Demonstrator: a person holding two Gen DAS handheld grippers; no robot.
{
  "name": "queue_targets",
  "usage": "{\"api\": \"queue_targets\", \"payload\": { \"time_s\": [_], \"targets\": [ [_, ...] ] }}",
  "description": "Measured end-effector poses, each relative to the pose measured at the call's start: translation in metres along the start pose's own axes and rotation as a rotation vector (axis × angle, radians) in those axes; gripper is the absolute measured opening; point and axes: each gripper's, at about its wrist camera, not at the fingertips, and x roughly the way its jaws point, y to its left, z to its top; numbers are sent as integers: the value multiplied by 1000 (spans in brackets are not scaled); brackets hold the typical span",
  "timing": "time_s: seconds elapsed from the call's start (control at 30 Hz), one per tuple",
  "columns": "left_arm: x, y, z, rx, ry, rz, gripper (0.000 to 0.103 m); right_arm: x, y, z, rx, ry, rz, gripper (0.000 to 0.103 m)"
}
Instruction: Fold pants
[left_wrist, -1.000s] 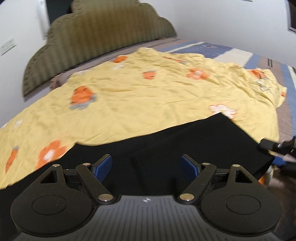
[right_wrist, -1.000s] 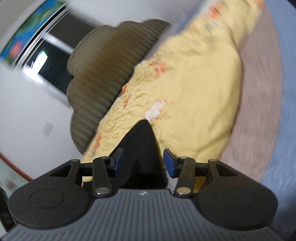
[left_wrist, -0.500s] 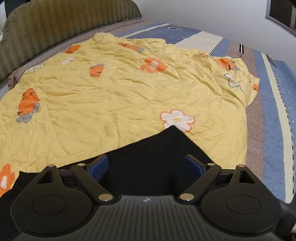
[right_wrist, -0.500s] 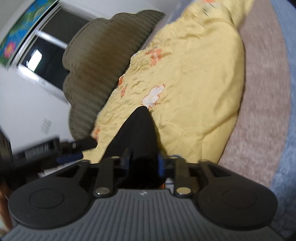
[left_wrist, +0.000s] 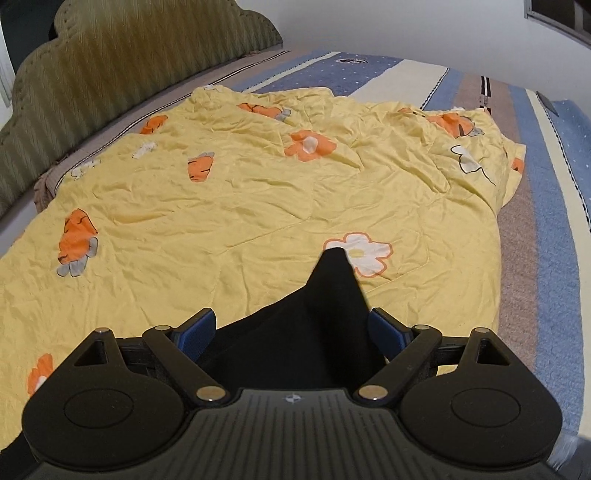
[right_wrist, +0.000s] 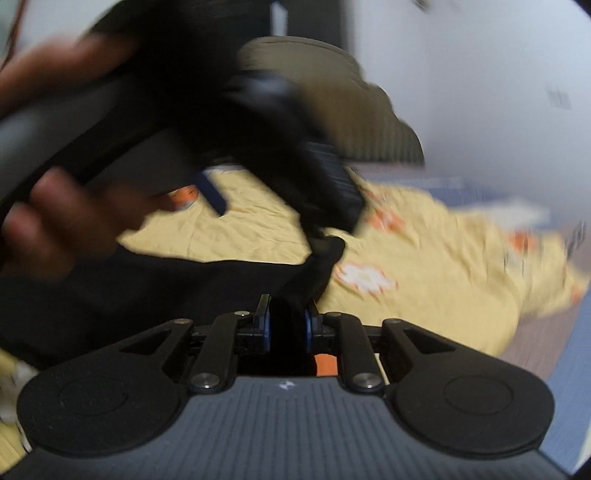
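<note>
1. Black pants lie soft and limp on the yellow quilt over the bed; I'd take them at the corners.
2. My right gripper has its fingers clamped on a corner.
3. My left gripper has its fingers apart around the raised corner.
4. Half a second ago that corner spread wider; now it peaks narrow.

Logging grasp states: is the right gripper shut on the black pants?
Shut on them: right gripper has its blue pads pressed against a bunched ridge of the black pants.
</note>
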Motion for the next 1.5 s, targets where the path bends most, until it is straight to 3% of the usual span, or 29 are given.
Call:
{"api": "queue_targets", "payload": {
  "time_s": [0.17,0.23,0.37,0.47,0.53,0.57,0.6,0.63,0.73,0.8,0.87,1.03,1.1,1.2,1.23,1.27,1.37,1.5],
  "targets": [
    [-3,2,-3,0,28,-29,90,2,35,0,-220,-14,-44,17],
    [-3,1,-4,15,22,-6,90,5,46,-2,-283,-16,-55,16],
    [19,2,-8,33,64,64,90,2,47,0,-282,-25,-45,17],
    [30,8,-13,-14,71,33,89,0,44,1,-283,-33,-45,17],
    [34,13,-15,-55,94,-17,66,-1,43,0,-284,-29,-46,17],
    [37,13,-15,-72,114,-40,33,0,44,-1,-285,-27,-47,17],
    [40,16,-16,-95,141,-77,14,0,44,-2,-285,-23,-48,17],
    [42,20,-17,-137,159,-123,9,1,43,-2,-284,-20,-51,17],
    [43,29,-18,-208,160,-161,7,1,43,-2,-257,-18,-47,22],
    [41,30,-19,-212,152,-169,7,-1,44,-4,-238,-29,-80,48],
    [39,30,-19,-214,146,-169,7,-1,41,-5,-226,-33,-112,53],
    [37,39,-20,-264,153,-215,7,8,34,-5,-150,15,-86,56],
    [34,45,-22,-295,153,-235,7,8,40,-4,-169,-1,-85,72],
    [25,55,-27,-327,133,-262,7,18,47,-9,-200,5,-138,65],
    [21,58,-28,-334,123,-270,7,23,45,-10,-184,33,-127,57],
    [16,62,-29,-340,113,-272,7,26,42,-11,-151,55,-106,36],
    [0,76,-35,-361,70,-271,7,20,37,-9,-91,40,-83,21],
    [-25,98,-44,-377,9,-272,7,7,58,-4,-170,-9,-76,19]
  ]
}}
